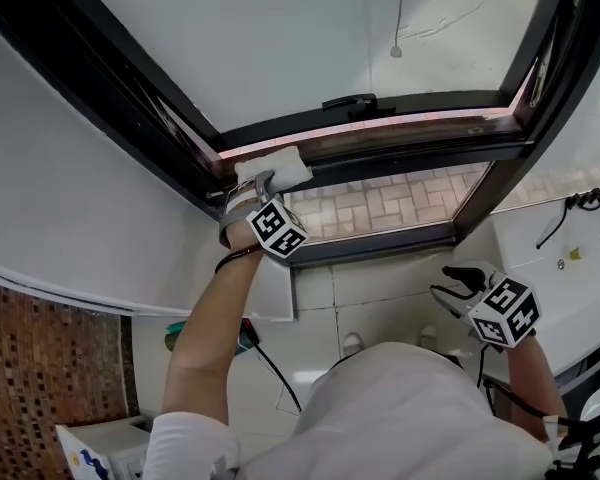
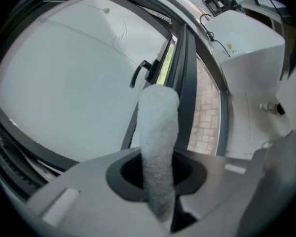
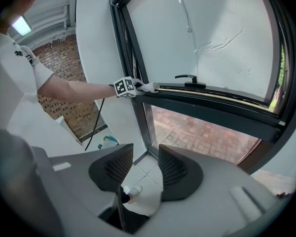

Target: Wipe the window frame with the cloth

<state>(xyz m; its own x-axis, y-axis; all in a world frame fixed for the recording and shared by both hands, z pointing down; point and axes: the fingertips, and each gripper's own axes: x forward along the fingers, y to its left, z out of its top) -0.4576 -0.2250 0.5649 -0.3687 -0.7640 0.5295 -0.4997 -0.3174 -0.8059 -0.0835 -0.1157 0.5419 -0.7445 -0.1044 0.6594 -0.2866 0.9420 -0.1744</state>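
A white cloth (image 1: 276, 171) is pressed on the left end of the dark window frame's horizontal rail (image 1: 410, 150). My left gripper (image 1: 263, 184) is shut on it, arm raised. In the left gripper view the cloth (image 2: 158, 127) sticks up as a fluffy roll from between the jaws, lying along the frame (image 2: 185, 88). My right gripper (image 1: 456, 281) hangs low at the right, away from the window. Its jaws (image 3: 145, 167) stand open with nothing between them. From there the left gripper (image 3: 137, 87) and cloth (image 3: 151, 87) show on the rail (image 3: 212, 101).
A black window handle (image 1: 350, 101) sits on the open sash above the rail. A white box (image 1: 570, 258) stands at the right. A black cable (image 1: 272, 360) and a green bottle (image 1: 182, 336) lie on the tiled floor. A brick wall (image 1: 50, 368) is at the lower left.
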